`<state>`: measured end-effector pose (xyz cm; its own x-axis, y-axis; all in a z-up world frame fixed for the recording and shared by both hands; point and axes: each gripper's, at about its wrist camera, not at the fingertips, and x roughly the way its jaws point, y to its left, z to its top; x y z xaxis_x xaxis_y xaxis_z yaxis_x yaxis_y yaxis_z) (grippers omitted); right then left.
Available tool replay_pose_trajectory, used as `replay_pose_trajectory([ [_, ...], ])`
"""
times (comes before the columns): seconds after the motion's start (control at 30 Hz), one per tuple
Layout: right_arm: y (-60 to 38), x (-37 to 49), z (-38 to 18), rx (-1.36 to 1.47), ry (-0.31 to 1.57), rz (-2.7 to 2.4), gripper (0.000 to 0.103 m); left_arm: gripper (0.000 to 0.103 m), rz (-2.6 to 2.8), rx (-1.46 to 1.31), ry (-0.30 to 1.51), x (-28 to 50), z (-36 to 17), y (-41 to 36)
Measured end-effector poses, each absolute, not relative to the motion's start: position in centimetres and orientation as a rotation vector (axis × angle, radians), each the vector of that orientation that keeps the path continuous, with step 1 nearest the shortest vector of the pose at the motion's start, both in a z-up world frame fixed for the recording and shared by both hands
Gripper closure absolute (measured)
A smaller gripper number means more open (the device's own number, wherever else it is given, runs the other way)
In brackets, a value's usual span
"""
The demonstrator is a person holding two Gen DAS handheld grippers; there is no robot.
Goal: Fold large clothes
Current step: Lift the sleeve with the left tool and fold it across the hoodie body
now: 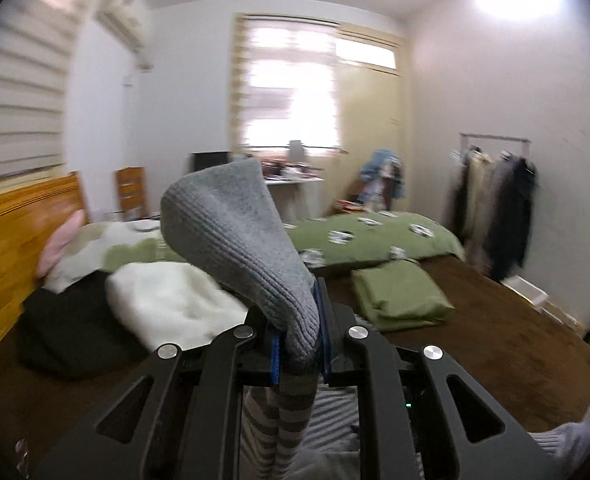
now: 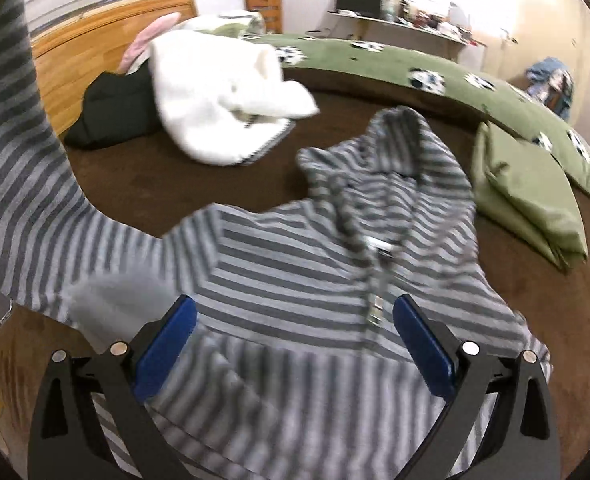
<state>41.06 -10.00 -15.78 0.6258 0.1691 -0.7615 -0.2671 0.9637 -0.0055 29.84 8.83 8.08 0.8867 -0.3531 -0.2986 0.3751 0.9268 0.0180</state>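
Your fold was at an early stage: the striped hoodie (image 2: 315,264) lay spread front-up on the brown bed (image 2: 175,184), hood toward the green duvet (image 2: 435,64), zipper (image 2: 377,276) running down the middle, body not yet doubled over. Only one sleeve (image 2: 19,152) was in play, lifted off the bed at the left of the right wrist view; body folds, the other sleeve and the hood were judged outstanding. Your left gripper (image 1: 299,336) had its jaws closed tight on the ribbed grey cuff (image 1: 235,232), which stood up above them. Your right gripper (image 2: 293,344) hovered over the chest with jaws spread wide, holding nothing. A folded green cloth (image 2: 531,208), white fleece (image 2: 219,92) and black garment (image 2: 111,108) lay nearby on the bed. Hem and far sleeve were cut off; motion blur obscured the fabric detail.
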Motion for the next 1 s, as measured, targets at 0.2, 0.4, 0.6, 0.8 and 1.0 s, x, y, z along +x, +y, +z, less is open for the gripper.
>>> replay_pose_trajectory([
  [0.2, -17.7, 39.8, -16.2, -0.046, 0.847, 0.149, 0.006, 0.086, -0.533, 0.134, 0.354, 29.4, 5.1, -0.5],
  [0.4, -28.1, 37.2, -15.1, -0.014, 0.829, 0.004, 0.006, 0.086, -0.635, 0.165, 0.421, 29.4, 0.0, -9.2],
  [0.6, -37.5, 34.4, -13.5, -0.006, 0.8, -0.129, 0.006, 0.086, -0.647, 0.211, 0.5, 30.6, -7.0, -16.1],
  [0.8, -41.7, 32.8, -14.6, 0.014, 0.817, -0.165, 0.006, 0.086, -0.616, 0.215, 0.593, 31.7, -14.9, -21.2],
  [1.0, -41.9, 32.4, -16.0, 0.014, 0.835, -0.142, 0.006, 0.085, -0.598, 0.202, 0.733, 31.4, -21.6, -23.5],
])
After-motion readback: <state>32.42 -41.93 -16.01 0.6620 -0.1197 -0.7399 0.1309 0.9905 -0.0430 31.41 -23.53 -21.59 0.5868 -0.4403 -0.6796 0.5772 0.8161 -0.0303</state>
